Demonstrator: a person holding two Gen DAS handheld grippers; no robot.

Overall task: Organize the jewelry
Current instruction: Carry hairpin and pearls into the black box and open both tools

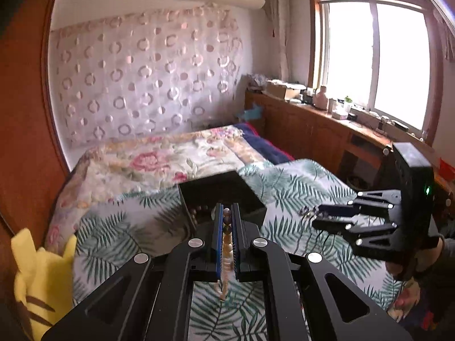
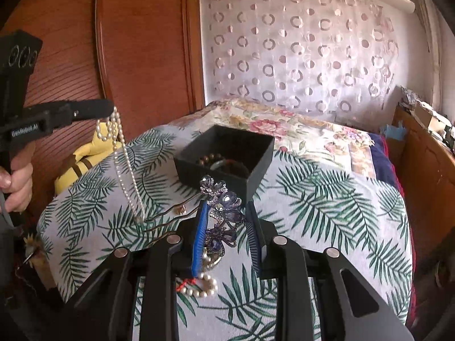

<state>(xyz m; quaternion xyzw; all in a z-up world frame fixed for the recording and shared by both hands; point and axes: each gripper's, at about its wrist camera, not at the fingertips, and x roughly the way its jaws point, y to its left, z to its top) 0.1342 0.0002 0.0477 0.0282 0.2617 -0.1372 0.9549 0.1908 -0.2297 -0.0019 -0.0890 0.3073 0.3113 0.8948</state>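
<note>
A black open box point(image 2: 256, 153) sits on the leaf-print bedcover point(image 2: 327, 199) and holds beaded bracelets point(image 2: 219, 160). My left gripper point(image 1: 226, 216) is shut on a pearl necklace point(image 1: 226, 253), which also shows hanging from its fingers in the right wrist view point(image 2: 125, 167), held left of the box. My right gripper point(image 2: 227, 210) is shut on a purple crystal hair comb point(image 2: 224, 207), just in front of the box. It also shows in the left wrist view point(image 1: 315, 217). A pearl bracelet with red cord point(image 2: 203, 285) lies on the cover under my right gripper.
A yellow plush toy point(image 1: 37, 281) lies at the bed's left edge beside a wooden wardrobe point(image 2: 142, 42). A floral quilt point(image 1: 159, 159) covers the far bed. A wooden cabinet with clutter point(image 1: 327, 113) runs under the window on the right.
</note>
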